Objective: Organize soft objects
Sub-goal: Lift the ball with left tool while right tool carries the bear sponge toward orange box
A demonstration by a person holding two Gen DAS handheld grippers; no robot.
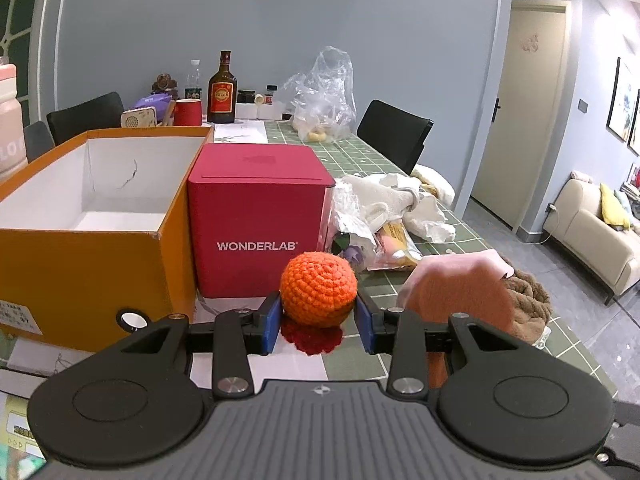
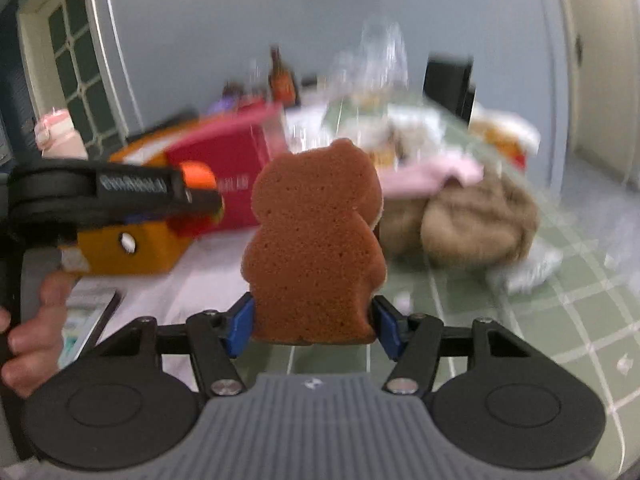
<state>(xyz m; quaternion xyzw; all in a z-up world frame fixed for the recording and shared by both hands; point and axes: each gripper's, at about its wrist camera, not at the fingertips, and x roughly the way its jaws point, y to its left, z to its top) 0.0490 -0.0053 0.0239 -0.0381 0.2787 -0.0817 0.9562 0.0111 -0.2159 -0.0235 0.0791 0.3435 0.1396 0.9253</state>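
A red WONDERLAB box (image 1: 256, 220) is standing on the green tiled tablecloth (image 1: 376, 160), touching the open orange cardboard box (image 1: 92, 224). A brown liquor bottle (image 1: 221, 92) and red cup (image 1: 188, 113) are standing at the far end, near a clear plastic bag (image 1: 324, 96). Black chairs (image 1: 394, 134) are flanking the table.

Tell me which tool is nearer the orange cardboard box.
Left. The left tool, shut on the orange crochet ball, sits just beside the orange cardboard box. The right tool, shut on the bear-shaped sponge, is farther to the box's right.
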